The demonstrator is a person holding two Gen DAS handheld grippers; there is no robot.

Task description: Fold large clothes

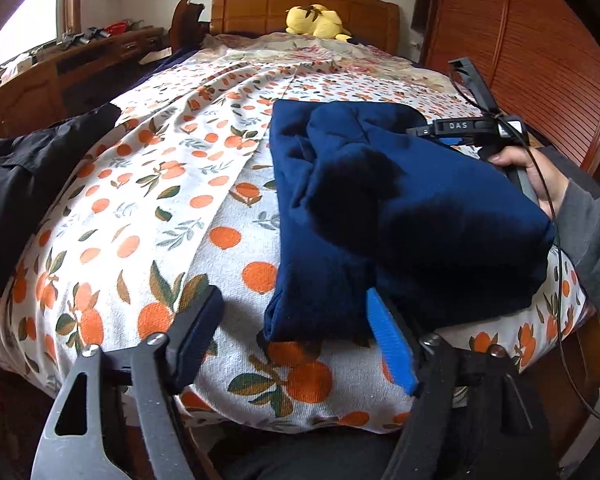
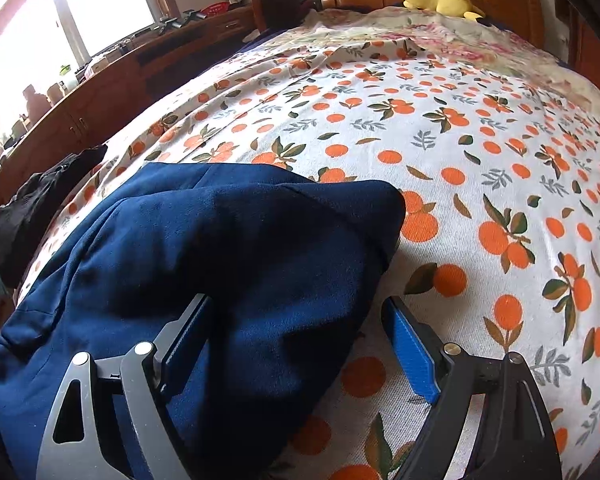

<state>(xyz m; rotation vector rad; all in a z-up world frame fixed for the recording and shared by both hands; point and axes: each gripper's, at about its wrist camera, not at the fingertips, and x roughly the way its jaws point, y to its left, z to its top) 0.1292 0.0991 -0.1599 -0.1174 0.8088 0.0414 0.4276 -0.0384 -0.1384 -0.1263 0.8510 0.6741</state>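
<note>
Window side: daylight is coming in through a window (image 2: 32, 40) at far left, with a cluttered wooden worktop (image 2: 112, 76) running along the wall beside the bed.
Black garment: dark clothing (image 1: 24, 184) is lying bunched at the bed's left edge, well apart from the blue piece.
Bedspread: a white cover printed with oranges and leaves (image 1: 172, 200) is lying over the bed (image 1: 304, 8), wrinkled toward the headboard.
Left gripper (image 1: 296, 336): jaws are standing open, one finger to the left over bare bedspread, the blue-padded finger (image 1: 392, 348) lying right at the near corner of the blue garment; whether it is touching the cloth I cannot tell. Nothing is being pinched.
Navy garment (image 1: 400, 208): a partly folded dark blue piece of clothing is lying in a thick bundle on the near part of the bed, toward its right side in the left wrist view.
Right gripper (image 2: 296, 344): jaws are gaping wide, straddling the right edge of the navy bundle without pressing on it.
Person: a hand (image 1: 540, 176) in a grey sleeve is holding the right gripper's handle beside the bundle.
Plush toy: a yellow soft toy (image 1: 320, 20) is lying against the headboard.
Wardrobe: wooden slatted doors (image 1: 532, 60) are standing at far right.
</note>
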